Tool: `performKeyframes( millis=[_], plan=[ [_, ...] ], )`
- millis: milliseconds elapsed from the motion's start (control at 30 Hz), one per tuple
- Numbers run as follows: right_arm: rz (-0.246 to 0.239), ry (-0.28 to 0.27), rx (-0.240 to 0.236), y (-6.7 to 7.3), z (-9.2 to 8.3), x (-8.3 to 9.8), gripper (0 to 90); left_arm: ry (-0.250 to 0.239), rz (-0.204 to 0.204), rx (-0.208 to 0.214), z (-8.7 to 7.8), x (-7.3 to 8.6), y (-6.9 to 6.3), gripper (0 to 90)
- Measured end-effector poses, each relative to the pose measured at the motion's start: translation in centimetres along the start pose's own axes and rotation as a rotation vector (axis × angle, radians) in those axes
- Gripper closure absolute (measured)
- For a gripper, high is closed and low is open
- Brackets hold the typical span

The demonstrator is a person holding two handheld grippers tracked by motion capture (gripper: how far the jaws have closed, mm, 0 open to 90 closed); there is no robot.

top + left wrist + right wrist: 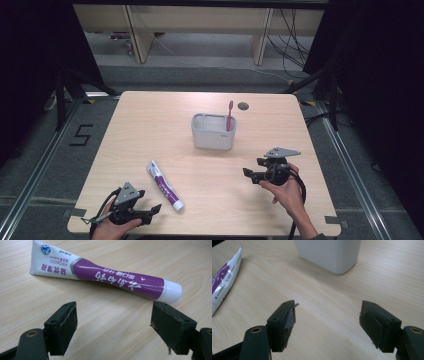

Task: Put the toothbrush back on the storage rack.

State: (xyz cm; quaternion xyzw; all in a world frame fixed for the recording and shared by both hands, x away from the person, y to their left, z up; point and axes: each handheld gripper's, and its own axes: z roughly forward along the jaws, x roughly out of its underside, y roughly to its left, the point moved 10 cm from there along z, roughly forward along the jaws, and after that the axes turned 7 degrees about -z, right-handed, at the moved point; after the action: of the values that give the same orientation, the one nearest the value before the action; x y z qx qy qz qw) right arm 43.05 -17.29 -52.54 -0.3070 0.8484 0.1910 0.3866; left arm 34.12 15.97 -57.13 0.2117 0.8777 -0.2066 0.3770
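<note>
Toothpaste tube: lay flat on the table's near-left part, purple and white, its white cap toward the near edge and its flat crimped end pointing away toward the middle. In the left gripper view the toothpaste tube lay crosswise just beyond the jaws, cap at the right, untouched by either pad. In the right gripper view its crimped end showed at the left edge.

Left hand-held gripper: rested low at the near-left corner of the table, held in the person's left hand, its tips aimed toward the tube's cap end and just beside it. Its jaws stood spread wide with bare tabletop between them; released, grasping nothing.

Right hand-held gripper: held in the person's right hand at the near-right of the table, pointing left toward the middle, well apart from the tube. Its jaws stood wide apart with only wood between them; released, nothing held.

Holder: a pale grey rectangular cup stood upright near the table's centre, beyond both grippers. Its lower corner showed ahead of the right gripper's jaws.

Toothbrush: pink, stood in the holder's right side, leaning slightly, head up.

Table: light wood grain, with a round dark cable hole behind the holder.
</note>
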Motion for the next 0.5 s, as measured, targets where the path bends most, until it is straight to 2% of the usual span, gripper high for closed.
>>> performKeyframes(
  millis=[100,133,167,233,267,300,333,367,400,433,467,500],
  plan=[
    [-0.052,0.002,0.021,-0.1,-0.1,0.3,28.6,0.0,0.0,0.009,-0.1,0.0,-0.2,21.0],
    [-0.027,0.01,0.002,0.4,-0.2,0.5,28.5,0.0,-0.001,0.01,0.0,0.0,-0.3,21.0],
    [-0.039,0.003,-0.005,0.6,-0.2,0.6,28.2,-0.001,-0.002,0.01,0.0,0.0,-0.3,21.0],
    [-0.026,0.019,0.006,0.9,-0.4,0.9,27.8,-0.003,-0.005,0.008,0.0,0.0,-0.3,21.0],
    [-0.05,0.01,-0.004,0.8,-0.3,1.0,27.8,0.004,0.003,0.007,-0.1,0.1,-0.1,21.0],
    [-0.075,0.023,0.017,0.7,-0.5,1.2,27.4,0.008,0.007,0.008,-0.1,0.1,-0.1,21.0],
    [-0.07,0.015,0.003,0.9,-0.3,1.3,27.0,0.01,0.009,0.008,-0.1,0.1,-0.1,20.9],
    [-0.057,0.033,0.008,1.0,-0.5,1.6,27.0,0.009,0.009,0.008,-0.1,0.1,-0.1,20.9],
    [-0.025,0.037,-0.001,1.5,-0.5,1.9,26.9,0.007,0.008,0.008,-0.1,0.1,-0.1,20.9],
    [-0.067,0.026,-0.002,1.3,-0.4,1.9,26.9,0.009,0.009,0.008,-0.1,0.1,-0.1,20.9],
    [-0.038,0.045,-0.003,1.6,-0.6,2.2,26.9,0.008,0.008,0.008,-0.1,0.1,-0.1,20.9],
    [-0.037,0.045,0.005,1.7,-0.6,2.3,26.9,0.009,0.008,0.006,-0.2,0.1,-0.1,20.9]
  ],
)
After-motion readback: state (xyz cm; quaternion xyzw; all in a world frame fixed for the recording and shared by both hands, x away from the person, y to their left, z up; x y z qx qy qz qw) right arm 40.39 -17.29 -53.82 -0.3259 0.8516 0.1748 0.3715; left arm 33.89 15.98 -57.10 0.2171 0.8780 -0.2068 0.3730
